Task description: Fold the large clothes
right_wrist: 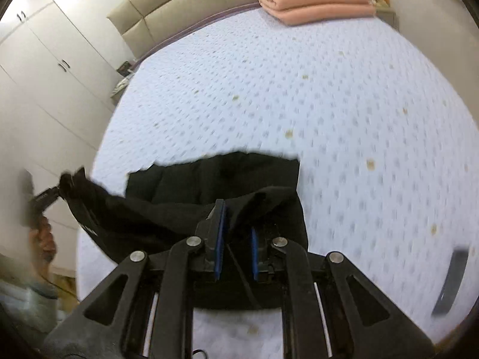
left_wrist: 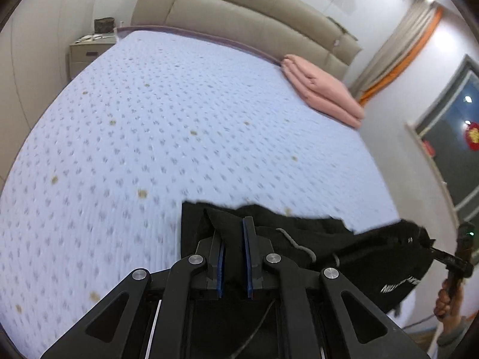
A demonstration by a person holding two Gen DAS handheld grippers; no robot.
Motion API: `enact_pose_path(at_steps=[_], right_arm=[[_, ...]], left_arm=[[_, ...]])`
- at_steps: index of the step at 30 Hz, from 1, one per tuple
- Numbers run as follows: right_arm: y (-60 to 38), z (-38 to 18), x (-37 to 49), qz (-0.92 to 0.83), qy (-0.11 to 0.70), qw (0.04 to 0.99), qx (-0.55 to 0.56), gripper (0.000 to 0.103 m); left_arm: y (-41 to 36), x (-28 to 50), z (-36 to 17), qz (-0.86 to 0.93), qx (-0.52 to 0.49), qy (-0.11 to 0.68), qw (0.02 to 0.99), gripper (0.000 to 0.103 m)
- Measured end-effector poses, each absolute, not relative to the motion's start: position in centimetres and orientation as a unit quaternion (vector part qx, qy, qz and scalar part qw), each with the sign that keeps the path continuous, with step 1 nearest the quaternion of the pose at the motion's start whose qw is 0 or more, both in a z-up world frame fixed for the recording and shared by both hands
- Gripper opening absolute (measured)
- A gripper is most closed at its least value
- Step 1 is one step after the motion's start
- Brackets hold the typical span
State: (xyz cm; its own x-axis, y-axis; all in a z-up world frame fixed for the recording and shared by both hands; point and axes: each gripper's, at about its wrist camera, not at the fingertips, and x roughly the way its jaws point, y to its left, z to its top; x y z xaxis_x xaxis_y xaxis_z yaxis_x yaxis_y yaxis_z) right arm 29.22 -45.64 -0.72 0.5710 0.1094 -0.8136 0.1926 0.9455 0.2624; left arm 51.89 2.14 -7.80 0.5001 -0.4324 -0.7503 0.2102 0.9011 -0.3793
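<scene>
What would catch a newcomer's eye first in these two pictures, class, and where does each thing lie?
First the black garment, held up over the near edge of the bed with fabric between the pads of both the left gripper and the right gripper. Next the folded pink blanket at the bed's far corner by the beige headboard.

Garment (left_wrist: 299,233) on bed (left_wrist: 179,119), blanket (left_wrist: 323,89) behind.

Black garment (left_wrist: 299,239) stretched above bed
</scene>
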Motion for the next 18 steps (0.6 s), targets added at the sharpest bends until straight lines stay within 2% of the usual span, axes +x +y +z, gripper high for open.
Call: enact_pose_path(at_steps=[5, 7, 9, 15, 18], right_arm=[[-46.5, -9.6, 36.5, -0.072, 0.503, 0.852, 0.128, 0.015], [-46.7, -14.8, 38.9, -0.084, 0.538, 0.830, 0.120, 0.017], [-46.5, -18.1, 39.9, -0.081, 0.564, 0.813, 0.123, 0.019], [-47.3, -16.4, 39.1, -0.066, 0.558, 0.818, 0.124, 0.023], [-48.4, -14.0, 38.5, -0.056, 0.540, 0.825, 0.156, 0.032]], left_arm=[[-1.1, 57.1, -16.6, -0.154, -0.078, 0.511, 0.842, 0.020], [-2.0, 58.3, -21.3, -0.146, -0.066, 0.555, 0.816, 0.020], [-1.9, 58.3, -23.3, -0.162, -0.078, 0.567, 0.804, 0.020], [0.3, 58.0, -19.6, -0.197, -0.080, 0.550, 0.807, 0.025], [2.6, 57.9, -16.1, -0.232, -0.123, 0.538, 0.801, 0.033]])
